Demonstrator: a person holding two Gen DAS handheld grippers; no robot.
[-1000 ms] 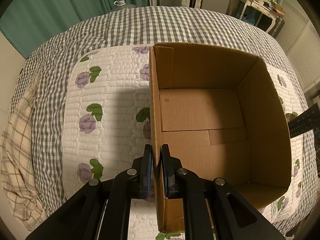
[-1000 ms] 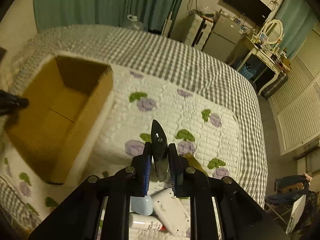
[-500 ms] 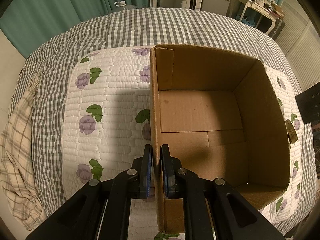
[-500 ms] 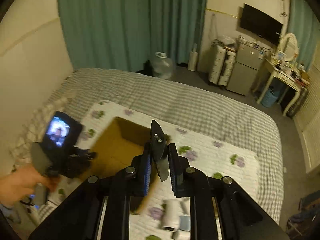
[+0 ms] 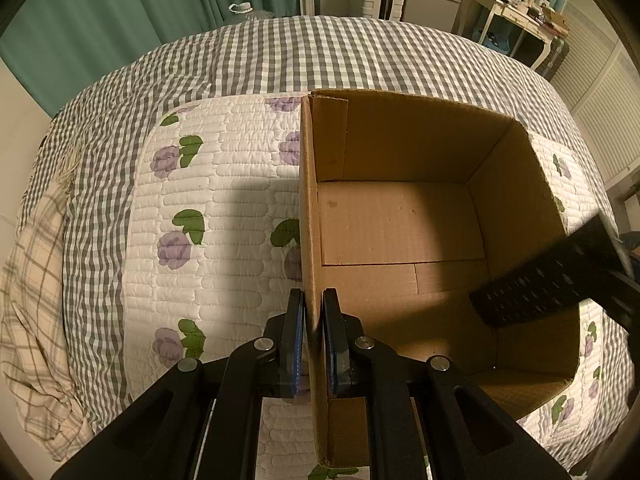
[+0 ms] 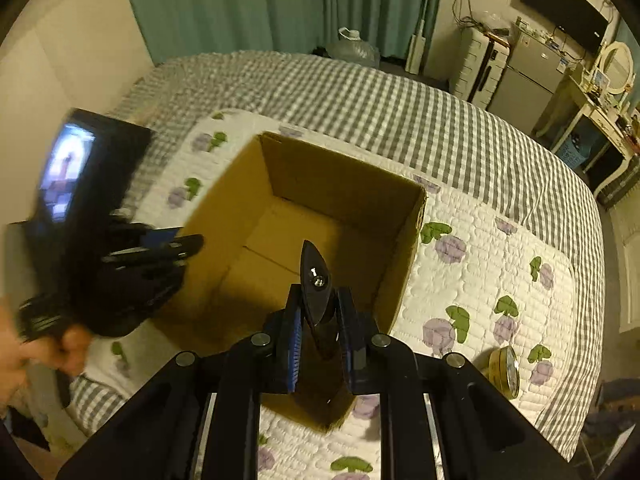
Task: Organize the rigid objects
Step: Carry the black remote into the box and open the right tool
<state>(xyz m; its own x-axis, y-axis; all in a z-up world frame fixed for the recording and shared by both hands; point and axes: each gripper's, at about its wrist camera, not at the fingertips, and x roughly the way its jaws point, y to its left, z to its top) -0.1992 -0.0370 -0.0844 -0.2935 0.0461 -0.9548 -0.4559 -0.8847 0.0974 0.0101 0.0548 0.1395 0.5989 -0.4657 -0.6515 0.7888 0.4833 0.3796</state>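
Observation:
An open, empty cardboard box (image 5: 400,220) stands on a floral quilted mat on the bed. My left gripper (image 5: 314,320) is shut on the box's left wall, one finger inside and one outside. In the right wrist view the box (image 6: 312,208) lies below and ahead, and my right gripper (image 6: 318,308) is shut on a black pointed tool (image 6: 316,276) held above the box's near part. The left gripper (image 6: 160,248) shows blurred at the box's left wall. The right gripper's black body (image 5: 552,280) reaches over the box's right wall in the left wrist view.
A round gold tin (image 6: 506,372) lies on the mat to the right of the box. The grey checked bedspread (image 5: 320,52) surrounds the mat. Green curtains, a suitcase and a desk stand beyond the bed.
My right gripper has swung with the black tool from beside the box to above it. The left gripper has kept its hold on the box wall.

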